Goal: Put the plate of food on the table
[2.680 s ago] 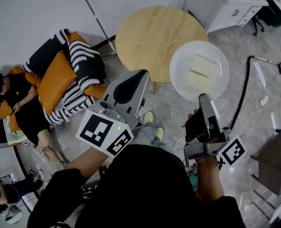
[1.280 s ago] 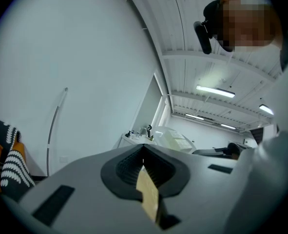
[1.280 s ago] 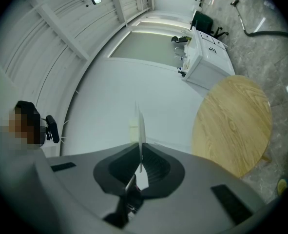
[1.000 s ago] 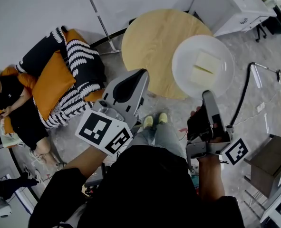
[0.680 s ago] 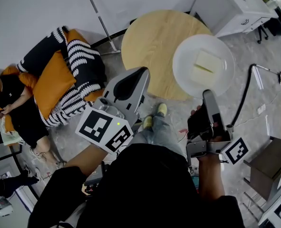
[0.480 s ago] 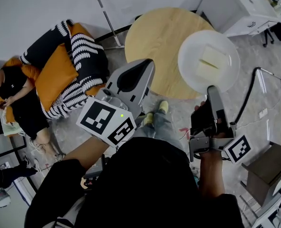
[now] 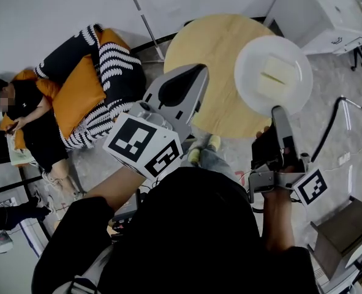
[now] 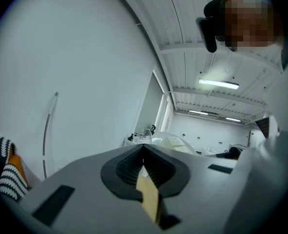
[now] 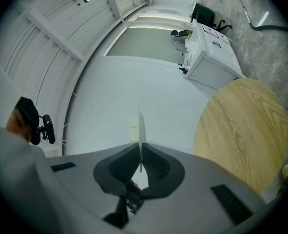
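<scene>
Right gripper view, plate (image 9: 141, 130) rim clamped edge-on between closed fingers (image 9: 162, 168), near table (image 9: 241, 130).

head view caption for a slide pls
Right gripper holds a white plate of food at the round wooden table.

We see the plate (image 9: 141, 135) only edge-on in the right gripper view, its food (image 9: 133, 128) a faint sliver, while overhead it covers part of the table (image 7: 205, 54).
</scene>
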`<act>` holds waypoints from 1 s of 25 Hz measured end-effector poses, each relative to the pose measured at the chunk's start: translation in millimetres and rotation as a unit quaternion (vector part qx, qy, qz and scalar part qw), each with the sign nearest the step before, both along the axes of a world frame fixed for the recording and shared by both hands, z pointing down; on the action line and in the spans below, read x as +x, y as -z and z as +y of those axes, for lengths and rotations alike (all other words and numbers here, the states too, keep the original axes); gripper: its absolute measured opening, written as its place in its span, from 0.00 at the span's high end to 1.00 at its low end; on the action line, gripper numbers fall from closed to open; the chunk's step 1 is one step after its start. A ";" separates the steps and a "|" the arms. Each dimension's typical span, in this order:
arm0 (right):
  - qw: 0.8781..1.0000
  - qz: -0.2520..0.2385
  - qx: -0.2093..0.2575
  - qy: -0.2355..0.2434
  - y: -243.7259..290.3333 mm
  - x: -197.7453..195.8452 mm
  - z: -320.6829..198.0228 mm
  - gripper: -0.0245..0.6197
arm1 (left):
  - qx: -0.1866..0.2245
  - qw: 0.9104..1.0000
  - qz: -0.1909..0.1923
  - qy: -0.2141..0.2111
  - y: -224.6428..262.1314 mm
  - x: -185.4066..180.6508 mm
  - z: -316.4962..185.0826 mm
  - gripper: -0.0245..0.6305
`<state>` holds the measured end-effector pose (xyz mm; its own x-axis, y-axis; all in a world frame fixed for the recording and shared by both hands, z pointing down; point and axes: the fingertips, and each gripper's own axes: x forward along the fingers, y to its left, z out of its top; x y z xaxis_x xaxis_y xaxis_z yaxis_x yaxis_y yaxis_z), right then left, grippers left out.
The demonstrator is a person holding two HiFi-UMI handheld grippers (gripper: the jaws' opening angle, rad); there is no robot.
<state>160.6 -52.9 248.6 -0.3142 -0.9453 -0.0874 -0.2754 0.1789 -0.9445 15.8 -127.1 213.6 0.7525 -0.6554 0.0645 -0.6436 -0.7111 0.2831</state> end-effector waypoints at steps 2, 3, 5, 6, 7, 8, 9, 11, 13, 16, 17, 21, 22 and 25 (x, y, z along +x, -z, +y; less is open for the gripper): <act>1.000 -0.004 0.002 0.001 -0.5 5.5 -17.5 0.93 | 0.001 1.000 -0.001 -0.003 0.6 9.8 -18.6 0.96; 1.000 -0.006 0.002 0.002 -1.6 8.3 -27.2 0.93 | 0.001 1.000 -0.002 -0.005 -0.2 14.5 -29.0 0.96; 1.000 -0.009 0.002 0.004 -5.8 14.2 -47.6 0.93 | 0.000 1.000 -0.006 -0.004 -4.1 22.1 -50.7 0.96; 1.000 -0.011 0.001 0.004 -8.3 16.7 -56.2 0.93 | -0.001 1.000 -0.007 -0.003 -6.1 24.7 -60.0 0.96; 1.000 -0.013 -0.001 0.005 -10.6 18.4 -61.8 0.93 | -0.002 1.000 -0.009 -0.002 -7.7 26.5 -66.2 0.96; 1.000 -0.014 -0.003 0.007 -12.1 19.4 -64.2 0.93 | -0.002 1.000 -0.010 0.000 -8.6 27.5 -69.3 0.96; 1.000 -0.014 -0.004 0.009 -12.5 19.9 -64.7 0.93 | -0.001 1.000 -0.011 0.000 -8.6 28.0 -70.3 0.96; 1.000 -0.011 -0.001 0.014 -10.8 19.3 -63.8 0.93 | 0.002 1.000 -0.012 0.002 -7.2 27.7 -69.7 0.96; 1.000 -0.009 0.002 0.020 -10.1 17.8 -62.9 0.93 | 0.002 1.000 -0.012 0.006 -7.4 25.7 -68.9 0.96; 1.000 -0.003 -0.002 0.025 -14.3 17.5 -65.2 0.93 | -0.002 1.000 -0.011 0.011 -9.5 22.9 -71.1 0.96; 1.000 -0.002 -0.007 0.026 -16.5 17.2 -65.2 0.93 | -0.003 1.000 -0.011 0.012 -9.9 22.2 -71.3 0.96; 1.000 0.001 -0.018 0.024 -19.8 18.7 -66.1 0.93 | -0.002 1.000 -0.010 0.012 -6.9 21.3 -77.5 0.96; 1.000 0.000 -0.021 0.022 -19.3 18.6 -66.6 0.93 | -0.002 1.000 -0.008 0.012 -4.9 21.3 -79.4 0.96; 0.999 0.002 -0.024 0.021 -15.5 15.9 -64.3 0.93 | 0.000 1.000 -0.004 0.011 2.9 18.3 -80.1 0.96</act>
<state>176.5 -117.2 264.2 -0.3547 -0.9341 -0.0403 -0.2716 0.1441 -0.9516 34.0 -207.2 210.7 0.7375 -0.6718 0.0694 -0.6611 -0.6970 0.2776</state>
